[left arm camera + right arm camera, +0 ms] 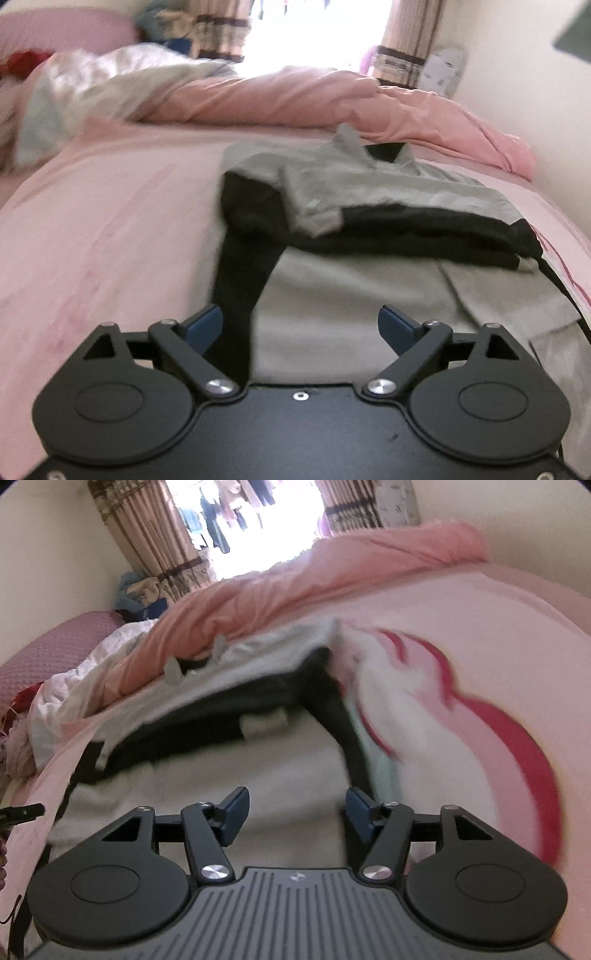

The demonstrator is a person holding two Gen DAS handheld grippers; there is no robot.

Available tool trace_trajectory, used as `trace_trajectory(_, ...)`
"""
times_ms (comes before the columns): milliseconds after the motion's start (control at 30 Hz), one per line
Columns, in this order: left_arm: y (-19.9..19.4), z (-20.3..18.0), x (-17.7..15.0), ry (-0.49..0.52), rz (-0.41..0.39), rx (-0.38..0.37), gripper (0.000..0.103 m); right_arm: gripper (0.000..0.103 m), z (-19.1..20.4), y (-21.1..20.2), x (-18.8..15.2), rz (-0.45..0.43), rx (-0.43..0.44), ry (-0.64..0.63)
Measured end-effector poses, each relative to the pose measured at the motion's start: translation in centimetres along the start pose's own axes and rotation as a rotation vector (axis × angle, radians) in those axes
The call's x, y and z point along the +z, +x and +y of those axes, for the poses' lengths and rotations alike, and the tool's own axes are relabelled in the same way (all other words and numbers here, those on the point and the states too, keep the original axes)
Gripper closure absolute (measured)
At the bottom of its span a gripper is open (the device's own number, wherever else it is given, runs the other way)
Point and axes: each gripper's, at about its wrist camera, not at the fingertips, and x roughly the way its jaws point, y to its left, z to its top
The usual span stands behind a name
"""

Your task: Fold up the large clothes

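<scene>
A: What's nearest in the left wrist view?

B: The left gripper (301,325), its blue pads spread wide with nothing between them. It hangs above the pale grey lower part of a grey-and-black jacket (369,206) spread on the bed (110,221).

A: And the right one?

B: The right gripper (295,812) stands open too, a bit narrower, and holds nothing. Pale grey cloth of the same jacket (221,738) lies below its fingers; whether the pads touch it I cannot tell.

A: How does the jacket lie?

B: Flat on the pink bedsheet (461,620), near the bed's right edge in the left wrist view. A black band crosses its middle, with a grey sleeve folded over it. The collar points to the far side, just short of a rumpled pink duvet (295,99).

A: Beyond that?

B: A white quilt (74,686) bunched beside the duvet, then striped curtains (402,44) framing a bright window (317,33). Both views are blurred.
</scene>
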Motion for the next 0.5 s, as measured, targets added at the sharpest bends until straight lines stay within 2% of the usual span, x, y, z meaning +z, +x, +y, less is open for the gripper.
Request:
trace_trajectory(100, -2.8, 2.3, -3.2, -0.089, 0.054, -0.006, 0.010, 0.032, -2.7, -2.5, -2.6, 0.032, 0.000, 0.064)
trace_trajectory(233, -6.2, 3.5, -7.1, -0.128, 0.091, -0.036, 0.011, 0.032, -5.2, -4.7, -5.3, 0.058, 0.071, 0.165)
trace_trajectory(333, -8.0, 3.7, -9.6, -0.142, 0.108, -0.049, 0.011, 0.032, -6.0, -5.2, -6.8, 0.082, 0.154, 0.214)
trace_trajectory(500, -9.4, 4.7, -12.8, -0.254, 0.148, -0.105, 0.011, 0.032, -5.9, -5.4, -8.5, 0.075, 0.223, 0.246)
